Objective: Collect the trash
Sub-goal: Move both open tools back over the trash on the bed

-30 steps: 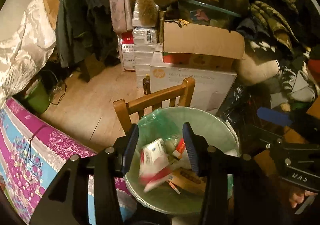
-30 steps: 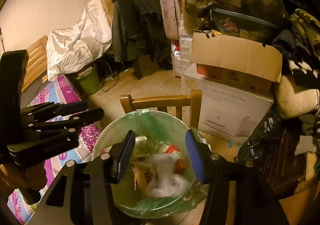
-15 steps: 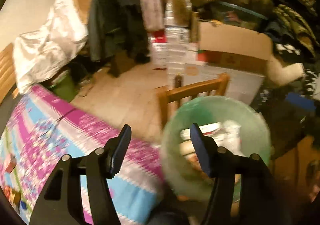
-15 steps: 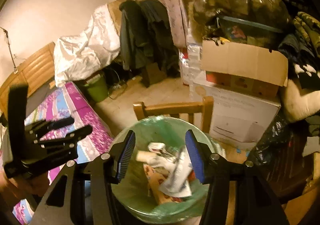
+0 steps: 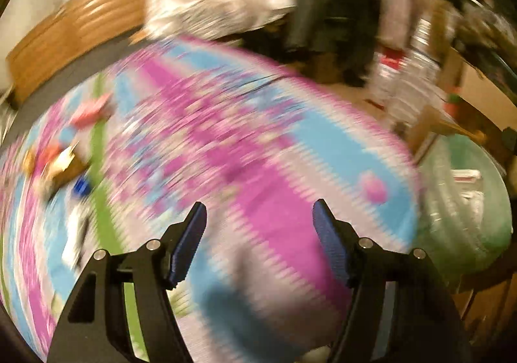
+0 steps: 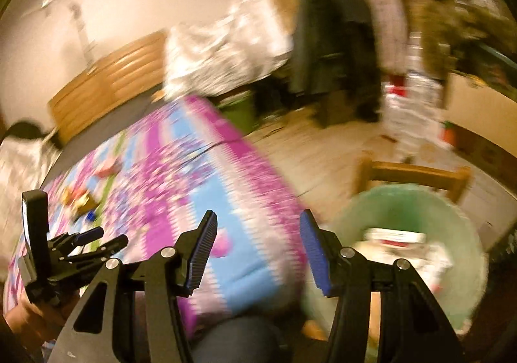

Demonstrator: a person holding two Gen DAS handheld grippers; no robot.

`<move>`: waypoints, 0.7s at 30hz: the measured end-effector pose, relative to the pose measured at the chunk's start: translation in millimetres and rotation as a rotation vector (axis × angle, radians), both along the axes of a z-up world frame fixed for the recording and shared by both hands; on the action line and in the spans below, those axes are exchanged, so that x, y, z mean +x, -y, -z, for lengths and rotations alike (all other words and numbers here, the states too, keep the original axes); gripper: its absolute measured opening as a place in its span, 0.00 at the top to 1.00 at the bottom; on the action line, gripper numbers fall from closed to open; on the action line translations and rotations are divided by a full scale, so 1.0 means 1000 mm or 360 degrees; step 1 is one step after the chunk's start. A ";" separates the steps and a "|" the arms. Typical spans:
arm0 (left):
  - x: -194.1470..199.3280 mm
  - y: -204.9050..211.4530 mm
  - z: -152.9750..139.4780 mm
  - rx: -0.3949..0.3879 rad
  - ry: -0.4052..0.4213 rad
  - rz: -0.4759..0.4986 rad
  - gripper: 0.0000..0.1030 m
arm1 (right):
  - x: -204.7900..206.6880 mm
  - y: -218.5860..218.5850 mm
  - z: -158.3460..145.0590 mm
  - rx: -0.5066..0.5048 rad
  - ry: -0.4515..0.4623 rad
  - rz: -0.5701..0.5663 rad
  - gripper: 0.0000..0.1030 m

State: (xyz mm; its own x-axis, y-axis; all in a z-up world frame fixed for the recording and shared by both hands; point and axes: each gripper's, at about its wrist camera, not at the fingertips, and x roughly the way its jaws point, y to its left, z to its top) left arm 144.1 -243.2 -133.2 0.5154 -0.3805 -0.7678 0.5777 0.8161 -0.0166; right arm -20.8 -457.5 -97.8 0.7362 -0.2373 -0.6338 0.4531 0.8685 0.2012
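Both views are motion-blurred. My left gripper (image 5: pixel 260 233) is open and empty over the pink and blue bed cover (image 5: pixel 226 136). A small heap of trash (image 5: pixel 58 165) lies on the cover at the left; it also shows in the right wrist view (image 6: pixel 79 198). The green-lined trash bin (image 5: pixel 465 201) with wrappers inside stands at the right. My right gripper (image 6: pixel 258 243) is open and empty, between the bed (image 6: pixel 181 175) and the bin (image 6: pixel 410 243). The left gripper also shows in the right wrist view (image 6: pixel 84 243), low at the left.
A wooden chair back (image 6: pixel 416 172) stands behind the bin. A wooden headboard (image 6: pixel 110 81) is at the far side of the bed. Dark clothes (image 6: pixel 336 39), stacked boxes (image 6: pixel 407 98) and white bedding (image 6: pixel 226 49) fill the back of the room.
Both grippers have swung left, away from the bin and toward the bed. The bin moved from centre to the right in both views. Both stay open and empty.
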 end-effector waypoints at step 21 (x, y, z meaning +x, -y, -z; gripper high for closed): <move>0.083 -0.305 0.029 -0.0018 -0.0100 -0.1004 0.37 | 0.356 -0.299 0.083 0.0139 -0.0189 -0.1226 0.47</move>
